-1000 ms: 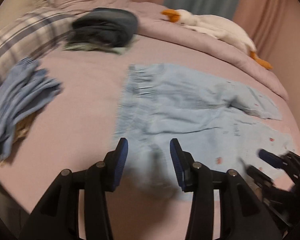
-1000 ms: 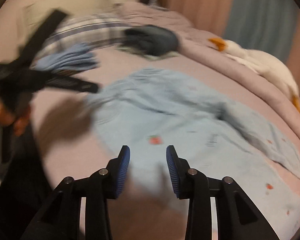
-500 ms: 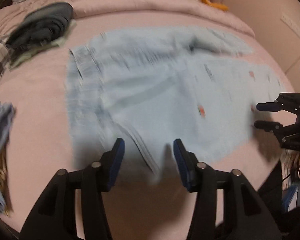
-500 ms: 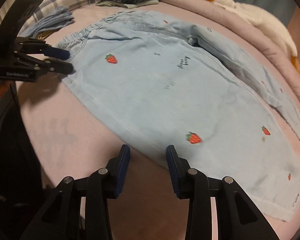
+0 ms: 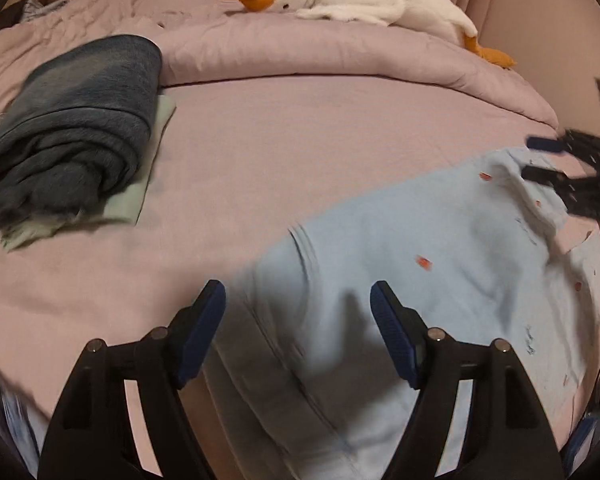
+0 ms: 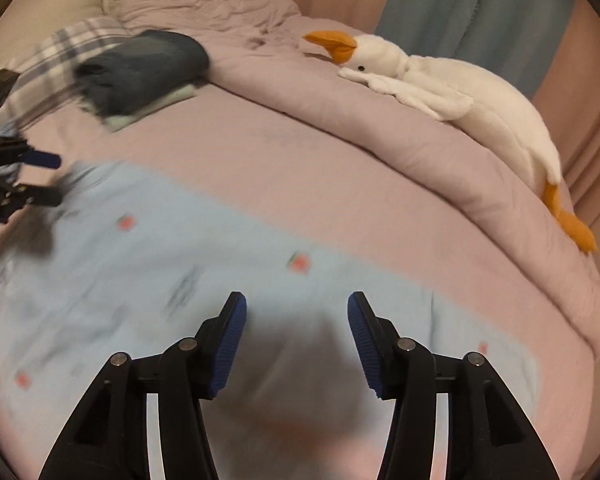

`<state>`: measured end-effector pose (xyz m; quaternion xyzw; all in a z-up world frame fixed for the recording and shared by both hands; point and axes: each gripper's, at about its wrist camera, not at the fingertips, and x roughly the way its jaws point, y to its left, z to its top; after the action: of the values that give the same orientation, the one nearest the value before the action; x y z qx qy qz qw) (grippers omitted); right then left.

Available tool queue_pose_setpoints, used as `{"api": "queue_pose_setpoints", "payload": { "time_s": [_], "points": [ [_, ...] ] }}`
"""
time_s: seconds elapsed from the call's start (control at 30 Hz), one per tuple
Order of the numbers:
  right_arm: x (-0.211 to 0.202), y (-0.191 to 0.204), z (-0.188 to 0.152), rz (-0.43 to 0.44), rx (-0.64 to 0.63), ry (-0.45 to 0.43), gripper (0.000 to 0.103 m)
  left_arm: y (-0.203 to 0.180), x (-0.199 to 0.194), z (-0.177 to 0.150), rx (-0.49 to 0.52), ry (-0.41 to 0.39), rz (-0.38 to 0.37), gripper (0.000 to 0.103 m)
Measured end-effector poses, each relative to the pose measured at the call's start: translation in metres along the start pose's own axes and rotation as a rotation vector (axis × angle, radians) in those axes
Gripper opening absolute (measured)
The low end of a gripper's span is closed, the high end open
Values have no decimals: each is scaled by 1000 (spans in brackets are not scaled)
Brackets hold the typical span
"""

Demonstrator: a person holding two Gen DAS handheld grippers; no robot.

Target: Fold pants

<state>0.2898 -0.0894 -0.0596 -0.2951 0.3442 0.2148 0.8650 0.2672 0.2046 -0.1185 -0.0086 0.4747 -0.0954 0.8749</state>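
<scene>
So the light blue denim pants with little red strawberry prints (image 6: 148, 264) are lying spread out on the pink bed sheet (image 5: 300, 128), on the near side of the bed, well away from the long white plush goose with the orange beak and feet (image 6: 452, 92) that's flopped along the rolled-up pink comforter (image 6: 400, 148) at the far side. The pants look pretty flat, though the picture is smeared with motion, so I can't make out much of the folds.

The left gripper (image 5: 296, 336) hangs over the waistband end of the pants, jaws spread wide and just been opening more, nothing between the blue pads, only fabric below them. Whether the tips touch the cloth, I can't tell.

The right gripper (image 6: 294, 340) is over the leg end, closer to the goose's feet side. Its jaws are parted about halfway, also just been opening, and they're not gripping anything either.

Further from the goose's head, there's a folded stack of dark blue-grey clothes (image 5: 76, 128) sitting on a pale green folded piece (image 5: 140, 184), next to a plaid pillow (image 6: 60, 52).
</scene>
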Motion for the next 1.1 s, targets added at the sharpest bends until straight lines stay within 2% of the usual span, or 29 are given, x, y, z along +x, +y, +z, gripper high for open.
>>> {"api": "queue_pose_setpoints", "payload": {
  "time_s": [0.07, 0.2, 0.27, 0.33, 0.37, 0.43, 0.47, 0.53, 0.57, 0.6, 0.7, 0.77, 0.83, 0.9, 0.93, 0.97, 1.0, 1.03, 1.07, 1.1],
  "points": [
    [26, -8, 16, 3, -44, 35, 55, 5, 9, 8, 27, 24, -6, 75],
    [74, -12, 29, 87, -152, 157, 55, 6, 31, 17, 134, 142, -101, 75],
    [94, -10, 29, 112, -194, 216, 56, 1, 38, 17, 192, 189, -91, 75],
    [113, -16, 26, 195, -163, 285, 58, 0, 46, 16, 222, 235, -72, 77],
    [114, -20, 27, 207, -137, 287, 62, -1, 46, 15, 222, 240, -82, 73],
    [118, -28, 24, 244, -58, 309, 63, -6, 42, 13, 245, 235, -106, 55],
    [116, -27, 23, 249, -63, 309, 62, -8, 39, 10, 255, 233, -116, 44],
    [108, -17, 19, 248, -109, 309, 46, -9, 34, 6, 246, 223, -114, 34],
    [104, -12, 19, 249, -126, 304, 24, -11, 29, 4, 238, 210, -112, 28],
    [98, 0, 17, 212, -177, 295, 10, -12, 25, 2, 236, 196, -105, 24],
    [92, 21, 17, 129, -272, 290, 7, -21, 11, 1, 250, 133, -54, 20],
    [90, 19, 29, 68, -253, 238, 7, -19, 10, 1, 233, 117, -29, 21],
    [97, 7, 38, 20, -171, 212, 6, -11, 19, 4, 198, 146, -18, 27],
    [111, 5, 40, 29, -126, 256, 6, -16, 23, 2, 214, 156, 17, 38],
    [118, 12, 39, 11, -157, 278, 6, -19, 21, 2, 226, 150, 28, 40],
    [117, 16, 39, -8, -191, 266, 7, -21, 18, 3, 234, 139, 31, 48],
    [115, 19, 40, -10, -205, 262, 11, -18, 16, 4, 237, 130, 38, 65],
    [112, 18, 42, 28, -203, 265, 16, -19, 13, 4, 236, 112, 46, 71],
    [111, 14, 43, 53, -189, 262, 33, -14, 10, 3, 234, 96, 44, 79],
    [111, 11, 43, 53, -175, 263, 57, -12, 12, 5, 226, 104, 31, 79]
  ]
}}
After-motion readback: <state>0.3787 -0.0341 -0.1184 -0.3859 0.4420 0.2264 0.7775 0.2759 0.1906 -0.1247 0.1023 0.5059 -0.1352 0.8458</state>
